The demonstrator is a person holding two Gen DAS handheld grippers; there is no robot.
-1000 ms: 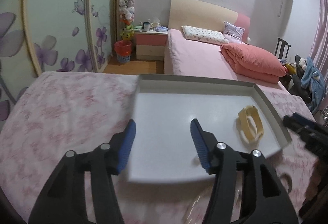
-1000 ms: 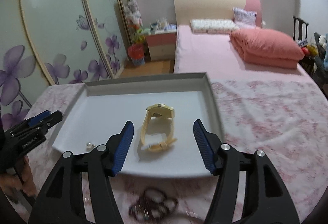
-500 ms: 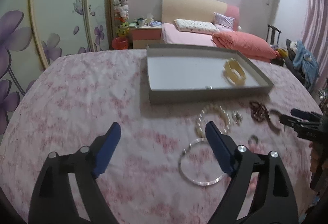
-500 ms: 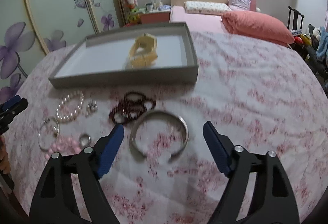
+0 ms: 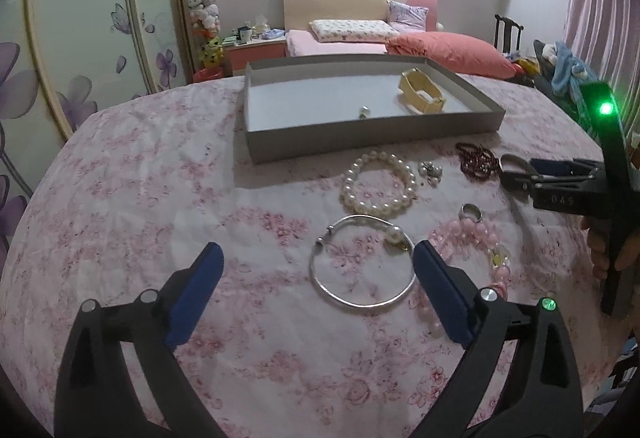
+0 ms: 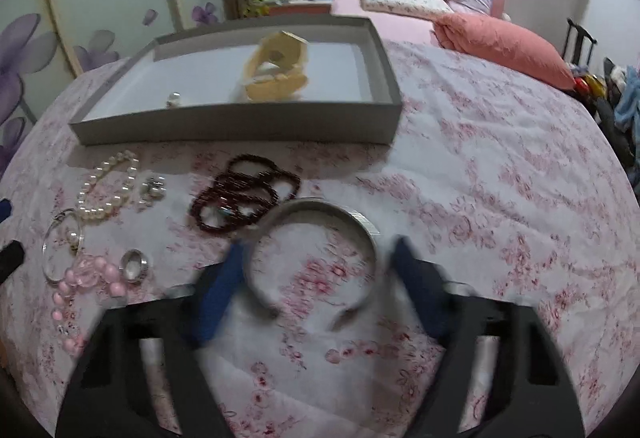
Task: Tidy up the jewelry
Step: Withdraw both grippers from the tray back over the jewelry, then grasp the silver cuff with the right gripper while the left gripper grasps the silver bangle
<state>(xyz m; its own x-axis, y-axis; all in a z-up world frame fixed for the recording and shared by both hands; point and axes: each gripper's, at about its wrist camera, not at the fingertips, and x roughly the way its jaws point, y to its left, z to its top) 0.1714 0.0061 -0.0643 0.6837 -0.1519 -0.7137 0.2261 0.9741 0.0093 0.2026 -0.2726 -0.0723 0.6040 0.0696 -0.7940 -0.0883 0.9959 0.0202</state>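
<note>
A grey tray (image 5: 360, 135) (image 6: 240, 125) on the pink floral table holds a yellow watch (image 5: 420, 97) (image 6: 278, 71) and a small pearl earring (image 5: 364, 112) (image 6: 173, 99). In front of it lie a pearl bracelet (image 5: 378, 183) (image 6: 107, 185), a dark red bead string (image 6: 244, 193) (image 5: 478, 160), a thin silver bangle (image 5: 362, 264), a pink bead bracelet (image 5: 480, 238), a ring (image 5: 471, 213) and a wide silver cuff (image 6: 314, 258). My left gripper (image 5: 316, 292) is open, just short of the thin bangle. My right gripper (image 6: 320, 294) is open with the cuff between its fingers.
A small silver charm (image 5: 430, 170) lies beside the pearl bracelet. A bed with a salmon quilt (image 5: 448, 53) stands behind the table, with a nightstand (image 5: 256, 51) and floral wardrobe doors (image 5: 80, 37) at the left.
Both grippers pulled back from over the tray toward the near side of the table. The right gripper has since closed in on the silver cuff, and the left has come closer to the thin bangle.
</note>
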